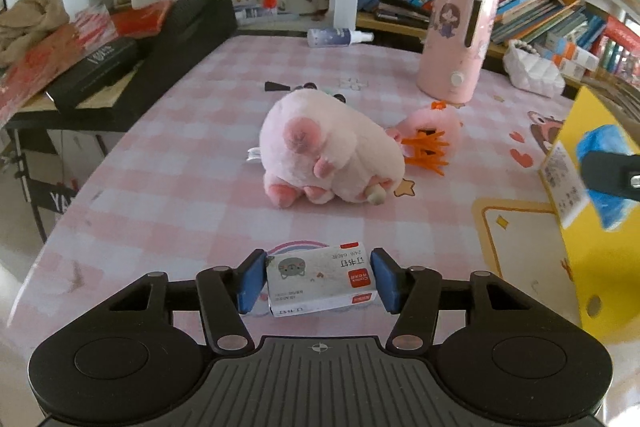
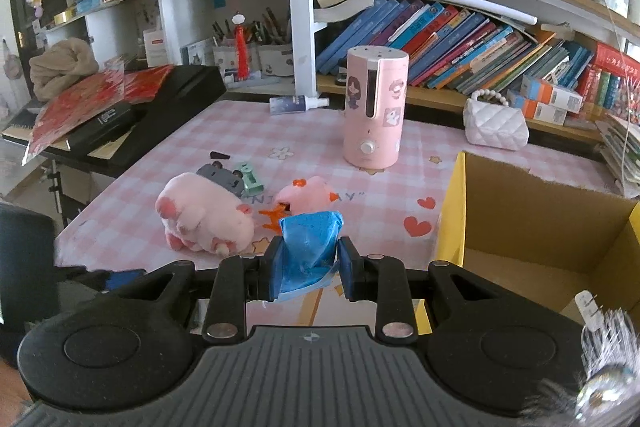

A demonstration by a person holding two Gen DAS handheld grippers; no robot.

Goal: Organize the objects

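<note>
Clearly mid-carry on both sides. Left gripper clamped across the long axis of a small staple box, blue pads pressing its two short ends, box lying flat and slightly skewed just above the pink checked tablecloth. Right gripper closed on a roll of blue plastic bags, roll standing up out of the jaws and leaning a little forward.

Decisive relation: open yellow cardboard box off to the right of both tools, its brown interior facing up. Right gripper nearer, with the box wall just beside its right finger, so likely a short sideways swing over the rim before release. Left gripper farther, seeing only the yellow outer wall at its right edge, well apart.

Pink plush pig and pink chick toy on the cloth ahead, not yet collected. Pink humidifier upright behind them.
</note>
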